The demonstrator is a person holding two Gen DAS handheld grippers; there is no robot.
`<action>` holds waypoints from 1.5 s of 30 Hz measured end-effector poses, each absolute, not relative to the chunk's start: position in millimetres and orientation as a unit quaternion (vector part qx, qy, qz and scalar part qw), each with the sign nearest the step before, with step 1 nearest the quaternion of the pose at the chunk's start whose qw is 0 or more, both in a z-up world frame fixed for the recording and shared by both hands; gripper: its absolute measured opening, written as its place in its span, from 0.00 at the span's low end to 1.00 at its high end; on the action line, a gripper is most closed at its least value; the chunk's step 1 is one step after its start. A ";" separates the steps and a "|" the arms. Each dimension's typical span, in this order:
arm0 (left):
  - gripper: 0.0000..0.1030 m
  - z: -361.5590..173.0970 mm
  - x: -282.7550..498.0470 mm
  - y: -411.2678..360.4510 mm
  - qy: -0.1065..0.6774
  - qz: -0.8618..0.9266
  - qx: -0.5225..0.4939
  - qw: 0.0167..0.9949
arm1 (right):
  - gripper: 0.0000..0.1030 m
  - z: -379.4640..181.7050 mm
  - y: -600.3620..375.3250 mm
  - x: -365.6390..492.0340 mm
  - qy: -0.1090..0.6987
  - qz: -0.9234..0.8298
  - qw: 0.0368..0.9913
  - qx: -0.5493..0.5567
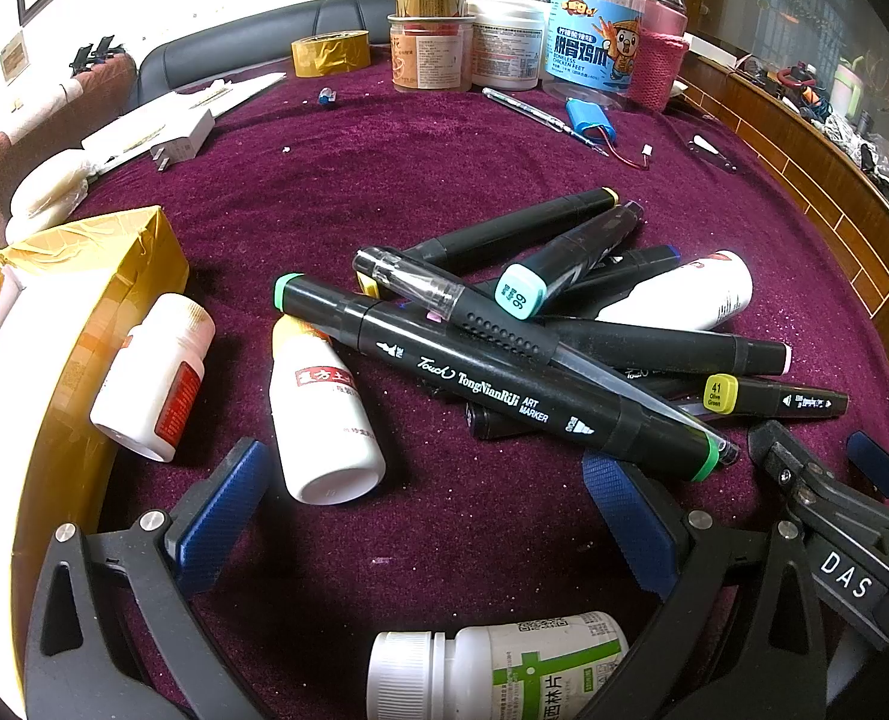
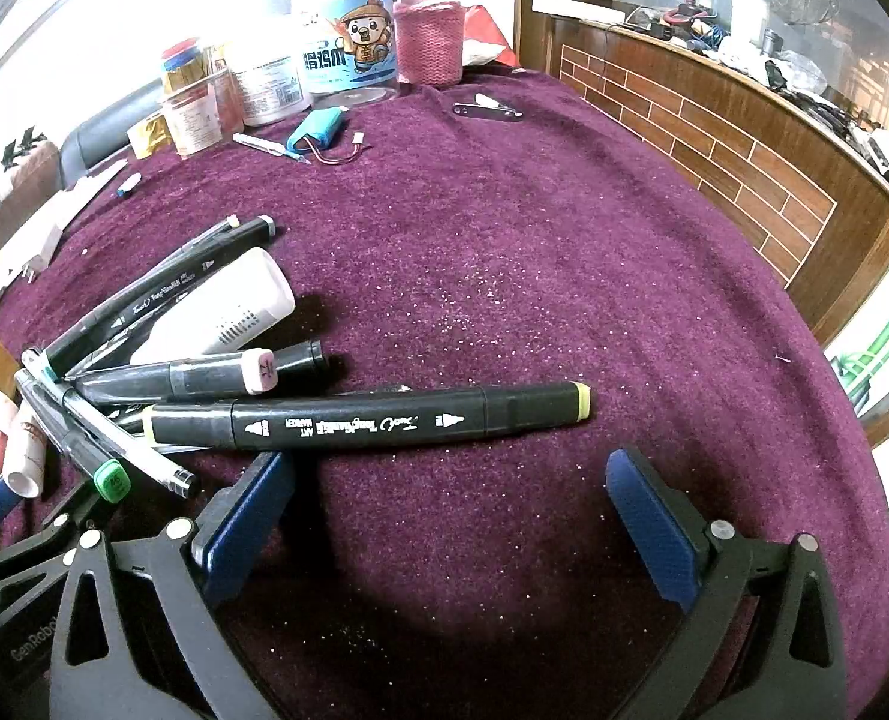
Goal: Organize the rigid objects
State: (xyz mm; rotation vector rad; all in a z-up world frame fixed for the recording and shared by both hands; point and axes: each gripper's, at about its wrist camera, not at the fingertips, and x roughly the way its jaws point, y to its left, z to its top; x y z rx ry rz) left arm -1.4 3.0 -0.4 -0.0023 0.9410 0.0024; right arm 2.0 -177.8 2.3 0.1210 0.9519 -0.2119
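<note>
Purple velvet cloth [image 2: 534,252] covers the table, and on it we see a loose heap of black art markers [image 1: 564,324] crossing one another at odd angles. Uppermost in the left wrist view lies a green-capped marker [image 1: 492,387] with white "Touch TongNianRiJi Art Marker" lettering along its barrel, and a clear-capped gel pen [image 1: 480,318] rests slantwise over it. Beside them a marker shows a teal end cap [image 1: 521,295] numbered 66, and another shows a yellow cap [image 1: 719,394] marked 41 Olive Green. Three white bottles lie on their sides around the heap: one [image 1: 324,414] touching the green-capped marker's underside, one [image 1: 156,378] just beside a box wrapped in yellow tape [image 1: 108,264], and one [image 1: 684,294] tucked among the markers on the far side. A white pill bottle with a green label [image 1: 504,666] lies near us, between the arms of our left gripper [image 1: 426,516], whose blue pads [image 1: 222,516] stand wide apart with nothing between them. From the right wrist view, a pale-yellow-capped marker [image 2: 366,417] lies apart from the heap's edge, just ahead of our right gripper [image 2: 450,516], which is likewise spread wide and carries nothing; its left pad [image 2: 246,516] sits close under that marker. Jars and a pink knit-sleeved bottle [image 2: 429,30] stand at the table's far edge.
</note>
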 end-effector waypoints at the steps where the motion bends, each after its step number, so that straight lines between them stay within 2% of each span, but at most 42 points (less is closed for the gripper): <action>1: 1.00 -0.3 -1.3 3.0 0.453 0.001 -0.001 0.891 | 0.99 2.3 -177.7 2.0 0.457 -0.102 0.882 0.058; 19: 1.00 -0.4 -1.2 3.3 0.454 0.000 0.000 0.891 | 0.99 8.0 -173.7 4.0 0.458 -0.095 0.882 0.055; 23: 1.00 2.8 -6.0 8.3 0.497 -0.065 0.025 0.865 | 0.99 9.6 -182.2 -0.9 0.477 -0.031 0.878 0.036; 28: 1.00 8.6 -33.9 -0.4 0.478 -0.085 0.047 0.873 | 0.99 13.1 -196.2 -6.6 0.470 -0.022 0.877 0.102; 31: 1.00 11.8 -37.0 -6.0 0.478 -0.073 0.048 0.874 | 0.99 6.5 -170.9 -6.8 0.488 -0.037 0.872 0.017; 34: 1.00 8.4 -37.9 -7.9 0.477 -0.062 0.045 0.875 | 0.99 7.8 -172.0 -6.9 0.497 -0.030 0.867 0.021; 35: 1.00 8.6 -37.4 -7.6 0.478 -0.065 0.041 0.875 | 0.98 8.8 -173.2 -6.5 0.502 -0.028 0.864 0.022; 37: 0.93 5.1 -32.6 1.3 0.479 -0.072 0.037 0.874 | 0.84 15.6 -175.7 -8.1 0.506 -0.031 0.862 0.025; 38: 0.93 6.3 -32.9 4.6 0.479 -0.080 0.031 0.874 | 0.76 25.0 -177.6 -12.2 0.497 -0.032 0.867 0.027; 43: 0.94 40.8 -57.3 42.2 0.442 -0.122 -0.030 0.888 | 0.78 91.1 -180.4 -52.0 0.312 -0.040 0.949 0.033; 45: 0.94 62.6 -71.4 62.8 0.401 -0.112 -0.039 0.908 | 0.79 90.4 -180.6 -45.2 0.295 -0.033 0.954 0.050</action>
